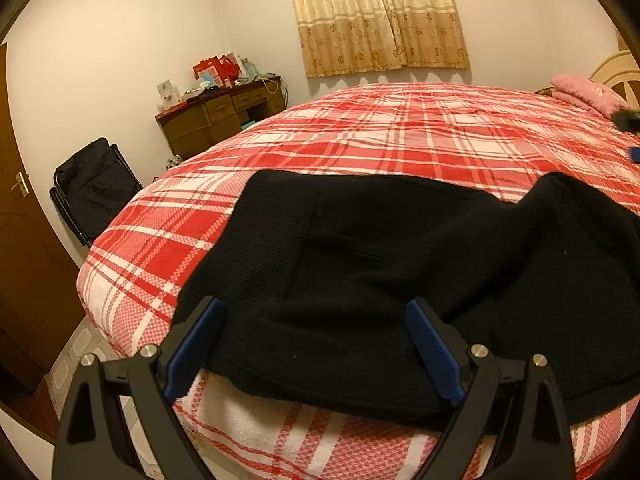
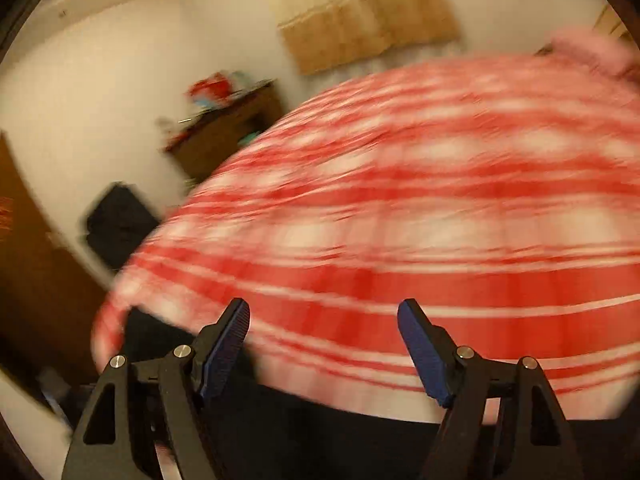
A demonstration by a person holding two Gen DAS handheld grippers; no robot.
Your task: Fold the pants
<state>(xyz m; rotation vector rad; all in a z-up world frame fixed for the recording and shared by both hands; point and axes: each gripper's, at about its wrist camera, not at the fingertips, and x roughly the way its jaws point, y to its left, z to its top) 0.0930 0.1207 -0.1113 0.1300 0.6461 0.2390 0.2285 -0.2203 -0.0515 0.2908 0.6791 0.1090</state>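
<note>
Black pants (image 1: 400, 264) lie spread on a red and white plaid bed (image 1: 400, 128), near its front edge. My left gripper (image 1: 316, 308) is open, its blue pads either side of the near edge of the pants, holding nothing. In the blurred right wrist view my right gripper (image 2: 324, 312) is open and empty over the plaid bed (image 2: 440, 208). A dark strip of the pants (image 2: 320, 432) shows below its fingers at the bottom of the view.
A pink pillow (image 1: 584, 92) lies at the head of the bed, far right. A cluttered wooden desk (image 1: 216, 116) stands by the far wall. A black folding chair (image 1: 96, 192) stands beside a brown door (image 1: 24, 240). A curtain (image 1: 380, 16) hangs behind the bed.
</note>
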